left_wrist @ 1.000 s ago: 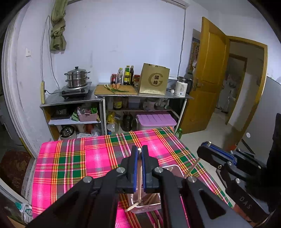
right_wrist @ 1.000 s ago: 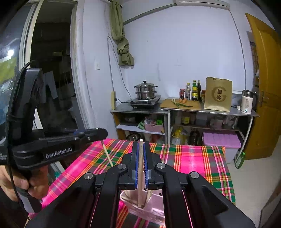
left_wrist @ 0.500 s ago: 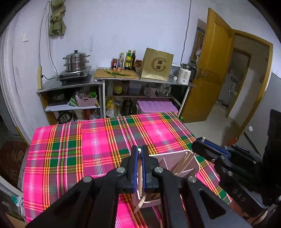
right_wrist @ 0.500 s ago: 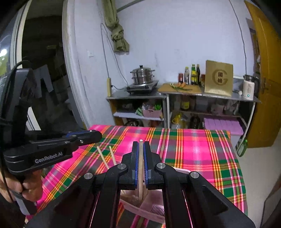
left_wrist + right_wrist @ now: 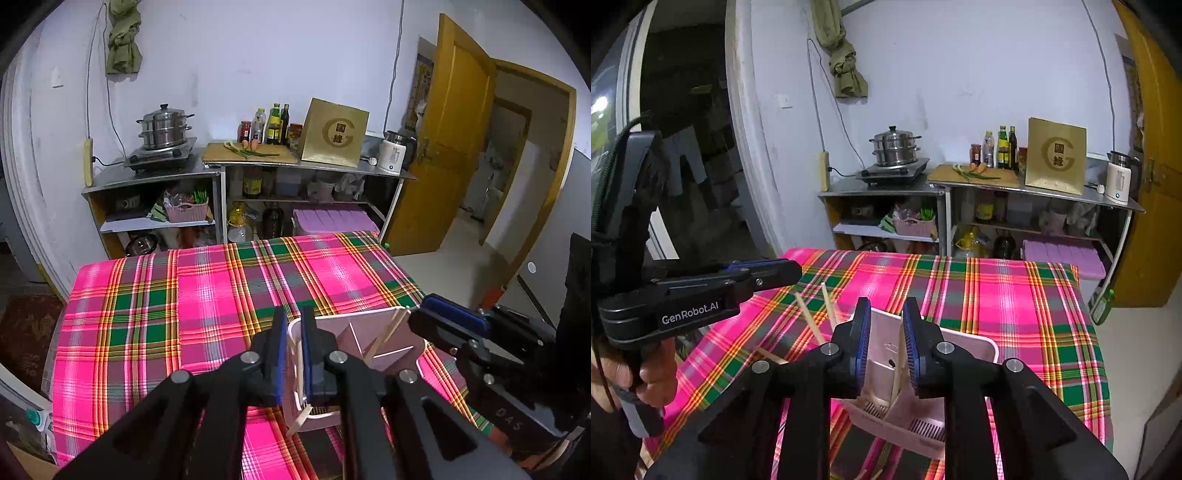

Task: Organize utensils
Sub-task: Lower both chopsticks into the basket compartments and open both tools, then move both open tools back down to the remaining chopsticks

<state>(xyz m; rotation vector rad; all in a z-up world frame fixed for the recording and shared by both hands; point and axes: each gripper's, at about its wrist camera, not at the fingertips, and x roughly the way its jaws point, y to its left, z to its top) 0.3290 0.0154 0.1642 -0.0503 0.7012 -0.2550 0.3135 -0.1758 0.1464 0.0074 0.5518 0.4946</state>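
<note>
A pink plastic utensil holder [image 5: 373, 334] [image 5: 964, 341] with divided compartments stands on the plaid tablecloth near its front edge. Wooden chopsticks [image 5: 388, 330] [image 5: 812, 319] stand inside it, leaning. My left gripper [image 5: 293, 350] hovers over the holder's left compartment, jaws slightly apart, with a chopstick [image 5: 300, 369] standing loose between them. My right gripper [image 5: 884, 343] is open over the holder's middle; a chopstick [image 5: 897, 380] lies inside the compartment below it. Each gripper shows in the other's view, the right one [image 5: 448, 326] and the left one [image 5: 764, 271].
The pink, green and yellow plaid tablecloth [image 5: 221, 295] covers the table. Behind it stand metal shelves with a steamer pot [image 5: 164, 125], bottles, a gold bag [image 5: 334, 133] and a kettle. A yellow door [image 5: 454, 129] stands open at the right.
Both grippers came down over the holder and opened. The chopstick each one held has dropped into the holder.
</note>
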